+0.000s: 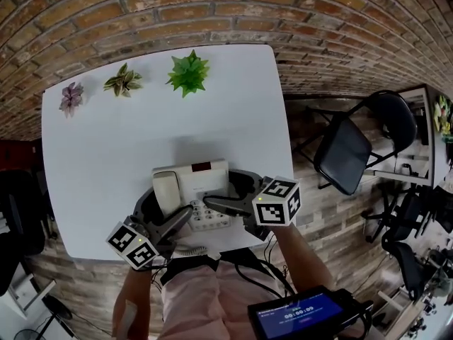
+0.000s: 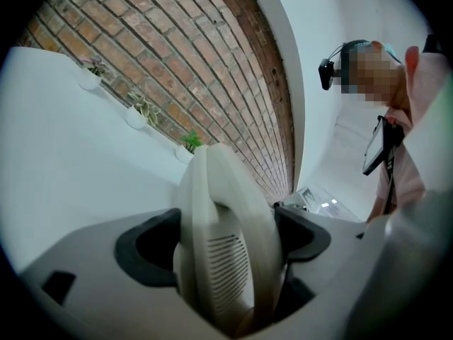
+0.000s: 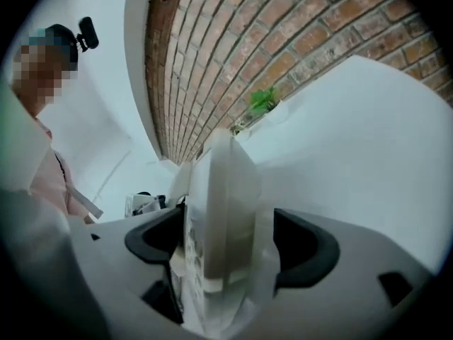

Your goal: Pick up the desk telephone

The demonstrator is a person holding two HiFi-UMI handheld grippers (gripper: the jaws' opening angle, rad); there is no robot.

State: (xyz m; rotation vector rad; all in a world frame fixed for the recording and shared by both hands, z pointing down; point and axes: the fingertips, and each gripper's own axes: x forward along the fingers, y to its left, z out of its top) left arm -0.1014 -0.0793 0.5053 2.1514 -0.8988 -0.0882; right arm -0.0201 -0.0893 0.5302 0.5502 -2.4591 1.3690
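A cream desk telephone [image 1: 195,183] lies near the front edge of the white table [image 1: 106,147], its handset [image 1: 166,193] on the left side. My left gripper [image 1: 164,207] reaches in from the lower left, and in the left gripper view both dark pads [image 2: 148,246] press the handset end of the telephone [image 2: 226,239]. My right gripper [image 1: 219,188] comes in from the right over the keypad side. In the right gripper view the telephone [image 3: 219,218] stands edge-on between the wide-spread jaws, and the right pad [image 3: 308,250] looks just clear of it.
Three small potted plants [image 1: 187,73] [image 1: 123,81] [image 1: 71,96] stand along the table's far edge by the brick wall. A black folding chair [image 1: 347,151] is off to the right. The coiled cord [image 1: 190,249] hangs at the front edge. A screen [image 1: 301,314] sits at my waist.
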